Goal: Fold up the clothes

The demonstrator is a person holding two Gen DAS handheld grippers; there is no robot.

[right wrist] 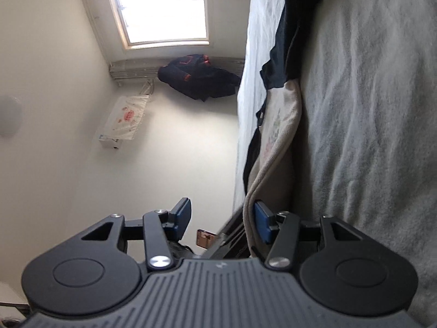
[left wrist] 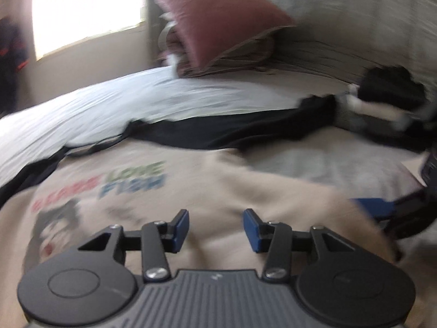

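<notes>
Left wrist view: my left hand-held gripper (left wrist: 215, 228) hangs tilted down over the beige T-shirt (left wrist: 207, 205), jaws apart, nothing between the blue pads.
Right wrist view: rolled sideways, so the bed (right wrist: 368, 109) stands as a wall at right; my right hand-held gripper (right wrist: 222, 218) points level, jaws apart.
Shirt hem: the beige edge (right wrist: 250, 199) lies against the right pad; the other pad stands clear, unclenched.
Garment location: spread on the bed, over a black garment (left wrist: 245, 128).
Hard to read: motion blur smears the shirt's print (left wrist: 131, 180) and the pillow (left wrist: 218, 19).
Cut off: dark clothes pile (left wrist: 390, 93) at the frame edge.
</notes>
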